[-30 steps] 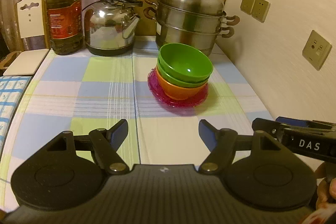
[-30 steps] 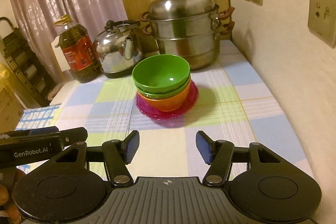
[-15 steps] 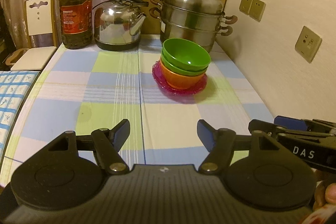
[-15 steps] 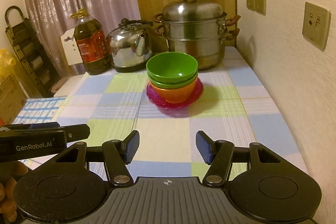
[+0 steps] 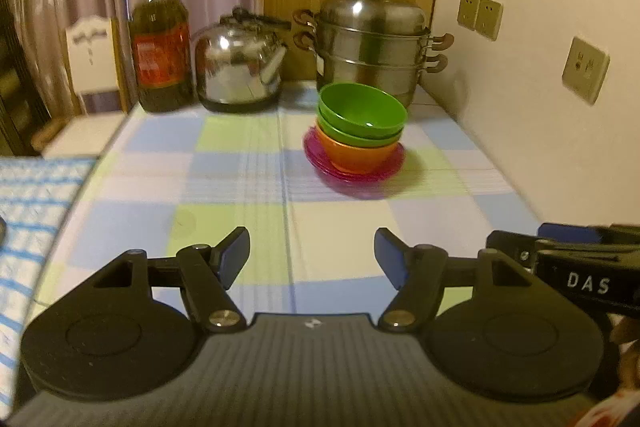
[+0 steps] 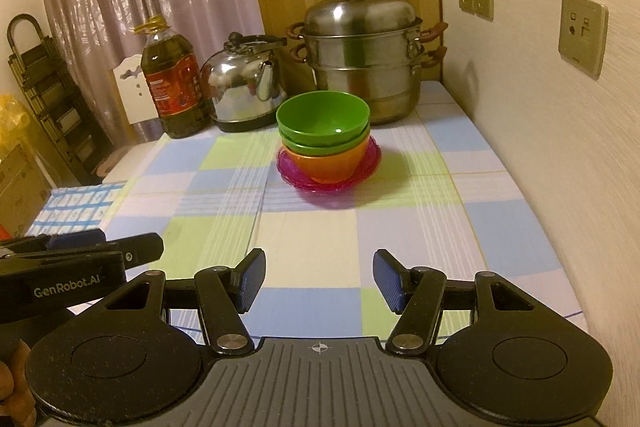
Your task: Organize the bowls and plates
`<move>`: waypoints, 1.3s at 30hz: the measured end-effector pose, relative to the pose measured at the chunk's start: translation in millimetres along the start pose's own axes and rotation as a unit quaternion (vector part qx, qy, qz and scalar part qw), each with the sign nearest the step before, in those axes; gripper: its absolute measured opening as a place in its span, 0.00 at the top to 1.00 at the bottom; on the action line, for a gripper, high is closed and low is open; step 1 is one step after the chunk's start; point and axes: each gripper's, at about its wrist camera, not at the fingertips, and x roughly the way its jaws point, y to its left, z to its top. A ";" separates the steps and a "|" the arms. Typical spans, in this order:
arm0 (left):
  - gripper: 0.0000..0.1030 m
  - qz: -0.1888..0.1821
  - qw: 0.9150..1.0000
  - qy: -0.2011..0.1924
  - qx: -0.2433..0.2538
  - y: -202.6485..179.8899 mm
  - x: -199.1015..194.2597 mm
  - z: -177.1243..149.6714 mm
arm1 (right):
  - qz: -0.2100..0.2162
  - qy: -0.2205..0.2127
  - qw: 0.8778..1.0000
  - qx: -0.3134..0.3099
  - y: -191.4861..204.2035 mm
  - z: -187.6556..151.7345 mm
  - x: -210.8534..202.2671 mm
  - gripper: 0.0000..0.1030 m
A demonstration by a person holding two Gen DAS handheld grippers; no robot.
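A stack stands on the checked tablecloth: two green bowls (image 5: 362, 111) (image 6: 323, 119) nested in an orange bowl (image 5: 354, 155) (image 6: 326, 163), on a magenta plate (image 5: 320, 163) (image 6: 366, 173). My left gripper (image 5: 312, 257) is open and empty, well back from the stack near the table's front. My right gripper (image 6: 319, 279) is open and empty, also well back. The right gripper shows at the right edge of the left wrist view (image 5: 580, 267); the left gripper shows at the left of the right wrist view (image 6: 80, 259).
A steel steamer pot (image 6: 362, 51) stands just behind the stack. A steel kettle (image 6: 246, 87) and an oil bottle (image 6: 172, 79) stand at the back left. The wall with sockets (image 6: 582, 31) runs along the right. A white chair (image 5: 94, 63) is off the table's left.
Both grippers have drawn back from the stack and risen a little; the stack looks smaller and farther. Both stay open. The bowls and plate have not moved.
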 end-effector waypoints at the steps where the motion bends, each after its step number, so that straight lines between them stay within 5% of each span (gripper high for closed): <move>1: 0.35 0.004 1.000 -0.001 0.005 -1.7 -0.5 0.0 | 0.000 0.000 1.000 0.000 0.3 -0.4 -0.5 0.42; 8: 0.35 -0.026 1.000 0.005 -0.017 1.3 1.4 -0.7 | 0.001 -0.004 1.000 -0.002 3.7 -0.9 -3.8 0.42; 39: 0.35 -0.031 0.999 0.022 -0.005 -4.9 9.2 -9.6 | -0.017 0.000 1.000 -0.017 2.2 -8.8 -0.6 0.42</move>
